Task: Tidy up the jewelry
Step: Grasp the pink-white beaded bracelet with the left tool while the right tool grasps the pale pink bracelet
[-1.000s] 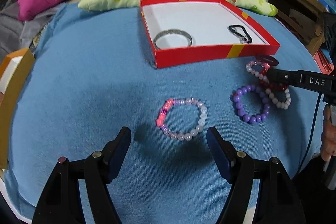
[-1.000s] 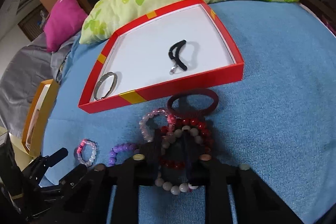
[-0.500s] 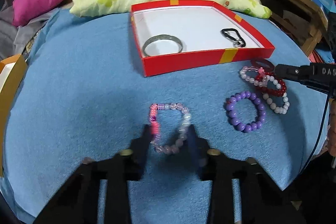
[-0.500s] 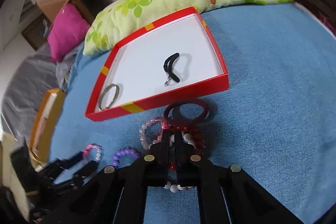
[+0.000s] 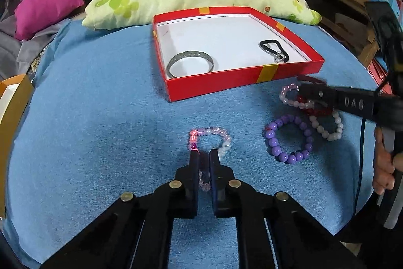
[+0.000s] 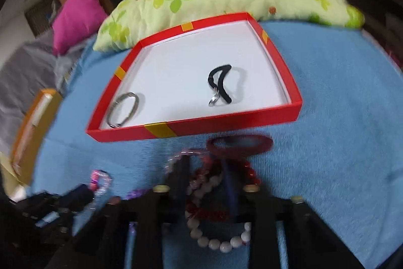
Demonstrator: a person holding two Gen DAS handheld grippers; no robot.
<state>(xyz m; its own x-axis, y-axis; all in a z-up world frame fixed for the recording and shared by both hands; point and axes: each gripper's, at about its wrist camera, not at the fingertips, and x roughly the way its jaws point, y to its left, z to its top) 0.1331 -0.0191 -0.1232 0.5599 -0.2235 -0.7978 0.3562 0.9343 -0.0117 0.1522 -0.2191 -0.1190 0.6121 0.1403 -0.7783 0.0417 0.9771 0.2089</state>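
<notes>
Only two pieces are in the red box so far — a silver bangle and a black cord bracelet. The left hand-held gripper has just closed, pinching the pink-and-white bead bracelet on the blue bed cover. The right hand-held gripper is pressed together in the tangle of red and white bracelets — blurry, can't tell what it holds. The purple bracelet is still waiting.

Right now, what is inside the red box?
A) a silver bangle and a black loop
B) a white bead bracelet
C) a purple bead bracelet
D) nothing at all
A: the red box holds a silver bangle and a black loop; the bead bracelets lie outside it on the blue cloth.
</notes>
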